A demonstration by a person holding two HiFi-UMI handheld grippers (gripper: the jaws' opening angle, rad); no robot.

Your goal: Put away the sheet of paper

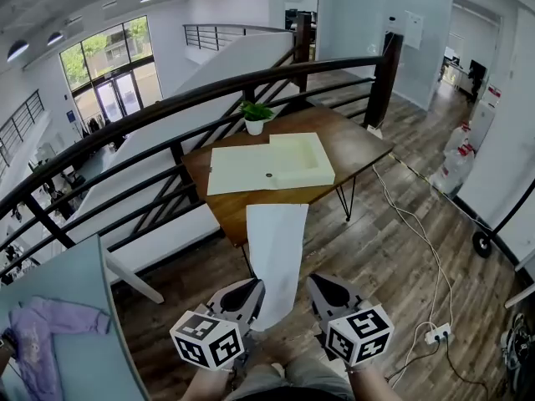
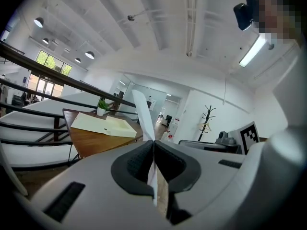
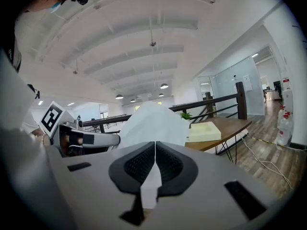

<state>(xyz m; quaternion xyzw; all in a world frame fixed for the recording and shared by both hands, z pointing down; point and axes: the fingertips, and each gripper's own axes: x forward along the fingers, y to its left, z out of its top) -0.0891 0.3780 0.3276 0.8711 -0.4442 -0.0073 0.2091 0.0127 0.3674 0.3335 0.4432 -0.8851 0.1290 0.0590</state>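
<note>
A white sheet of paper (image 1: 277, 253) hangs in the air between me and the wooden table (image 1: 355, 149), with its far end near the table's front edge. My left gripper (image 1: 252, 294) is shut on the sheet's near left edge and my right gripper (image 1: 320, 289) is shut on its near right edge. In the left gripper view the paper (image 2: 144, 114) stands edge-on out of the closed left gripper (image 2: 153, 146). In the right gripper view the paper (image 3: 153, 123) fans out from the closed right gripper (image 3: 155, 146). An open cream box (image 1: 272, 164) lies on the table.
A small potted plant (image 1: 255, 117) stands at the table's far edge, against a dark railing (image 1: 167, 111). White cables and a power strip (image 1: 435, 334) lie on the wood floor at right. A grey panel with a purple garment (image 1: 42, 328) is at lower left.
</note>
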